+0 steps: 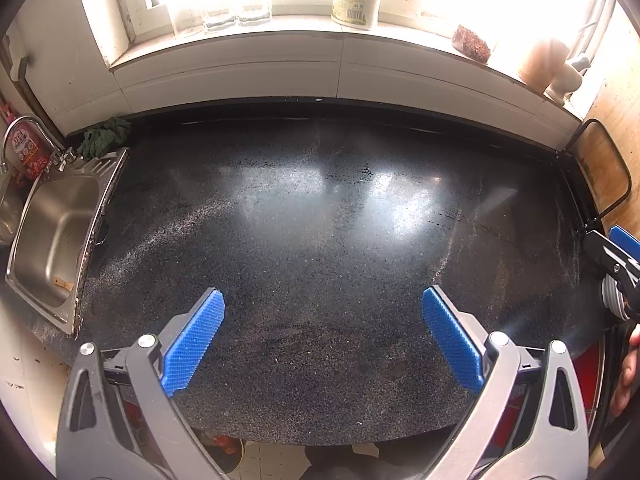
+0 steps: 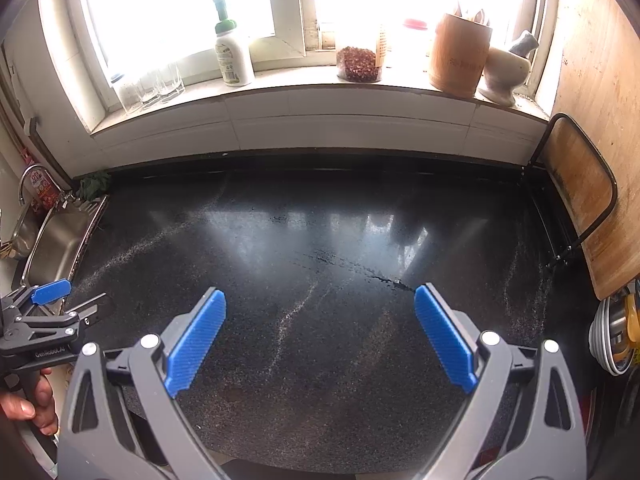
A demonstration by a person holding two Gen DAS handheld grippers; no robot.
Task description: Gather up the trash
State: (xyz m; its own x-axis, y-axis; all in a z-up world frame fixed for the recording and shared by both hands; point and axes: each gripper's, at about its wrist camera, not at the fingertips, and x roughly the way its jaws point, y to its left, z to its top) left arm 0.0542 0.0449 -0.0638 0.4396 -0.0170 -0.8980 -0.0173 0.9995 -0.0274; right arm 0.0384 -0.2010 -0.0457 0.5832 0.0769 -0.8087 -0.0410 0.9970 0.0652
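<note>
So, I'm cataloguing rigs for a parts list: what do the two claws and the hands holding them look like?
Both match. The left claw and right claw have grey cut-out linkage arms with round silver pivot bolts and flat blue ribbed fingers. In the right wrist view, the left claw's black body carries white lettering, not clearly readable, and a bare hand grips its handle. No cables show.

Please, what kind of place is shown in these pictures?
Most likely a home kitchen. A steel sink with a tap is set into the dark speckled countertop, and a windowsill holds a mortar and pestle and a wooden utensil holder.
</note>
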